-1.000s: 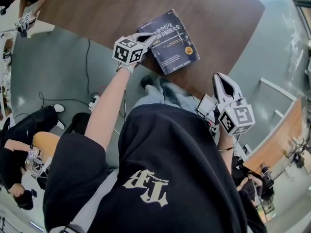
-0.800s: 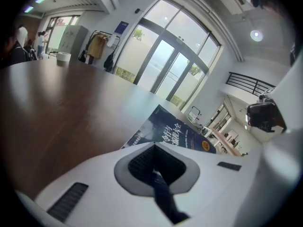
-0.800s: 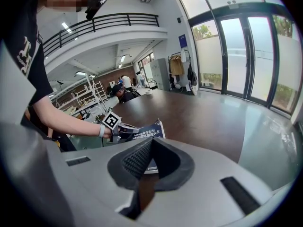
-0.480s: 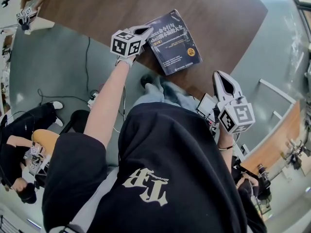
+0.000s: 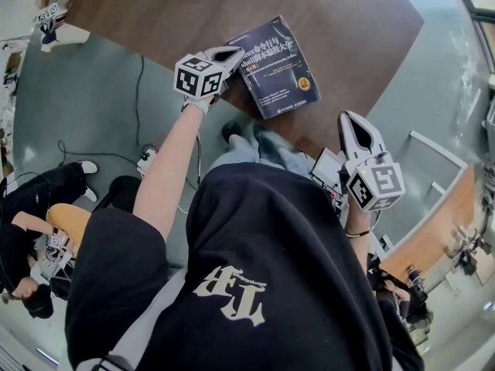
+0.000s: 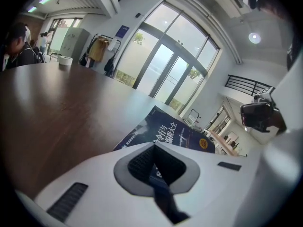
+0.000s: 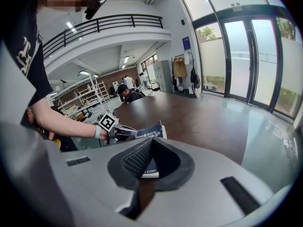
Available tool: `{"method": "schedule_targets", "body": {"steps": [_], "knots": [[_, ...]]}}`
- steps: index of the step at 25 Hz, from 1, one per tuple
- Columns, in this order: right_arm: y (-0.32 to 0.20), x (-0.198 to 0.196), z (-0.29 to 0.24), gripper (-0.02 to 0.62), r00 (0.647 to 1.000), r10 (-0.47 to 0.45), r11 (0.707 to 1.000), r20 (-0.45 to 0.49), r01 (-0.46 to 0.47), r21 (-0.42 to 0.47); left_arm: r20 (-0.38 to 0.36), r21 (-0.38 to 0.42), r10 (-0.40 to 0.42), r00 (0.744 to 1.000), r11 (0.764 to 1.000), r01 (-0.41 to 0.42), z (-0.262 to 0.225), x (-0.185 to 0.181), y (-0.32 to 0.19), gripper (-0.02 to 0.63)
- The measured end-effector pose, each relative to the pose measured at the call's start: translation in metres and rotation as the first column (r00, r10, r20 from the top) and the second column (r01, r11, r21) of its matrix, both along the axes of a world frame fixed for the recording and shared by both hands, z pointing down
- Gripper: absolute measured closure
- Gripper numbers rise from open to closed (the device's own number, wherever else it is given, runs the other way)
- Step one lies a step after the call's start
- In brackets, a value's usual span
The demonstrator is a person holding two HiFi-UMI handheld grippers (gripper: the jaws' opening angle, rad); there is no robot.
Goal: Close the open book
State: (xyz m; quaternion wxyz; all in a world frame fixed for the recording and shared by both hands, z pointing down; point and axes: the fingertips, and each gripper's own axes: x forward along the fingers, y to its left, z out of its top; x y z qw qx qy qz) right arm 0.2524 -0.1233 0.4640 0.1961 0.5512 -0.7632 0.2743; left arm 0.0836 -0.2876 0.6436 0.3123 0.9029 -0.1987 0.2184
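One book (image 5: pixel 272 66) lies upper centre on the single brown table (image 5: pixel 155 14), cover up, seemingly shut already. Of the two grippers, the left gripper (image 5: pixel 234 52), jaws together and empty, is at the book's left edge; the right gripper (image 5: pixel 352 124), likewise closed on nothing, hangs lower right. Any last press should go straight down so the book doesn't slide

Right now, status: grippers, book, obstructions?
Left gripper shut, at book's edge. Right gripper shut, held off. Book flat on table, cover up, looks closed. Nothing blocking it.
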Motion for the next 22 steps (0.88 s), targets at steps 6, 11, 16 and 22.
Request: {"method": "schedule_targets", "body": {"steps": [6,11,16,22], "knots": [[0.007,-0.01,-0.009,0.607,1.0,-0.017,0.999,-0.002,0.017,0.03,-0.045,0.04,-0.002,0.999,0.999,0.003,-0.034,-0.012,0.034,0.601],[0.012,-0.016,-0.017,0.609,0.999,-0.032,0.998,-0.006,0.032,0.056,-0.073,0.066,-0.024,0.997,0.997,0.029,-0.058,-0.024,0.058,0.601],[0.019,-0.021,-0.021,0.608,0.999,-0.043,0.996,-0.015,0.044,0.081,-0.096,0.086,-0.045,0.994,0.995,0.053,-0.073,-0.035,0.076,0.601],[0.029,-0.026,-0.033,0.608,0.999,-0.044,0.991,-0.022,0.047,0.128,-0.121,0.12,-0.067,0.99,0.989,0.081,-0.098,-0.048,0.096,0.601]]}}
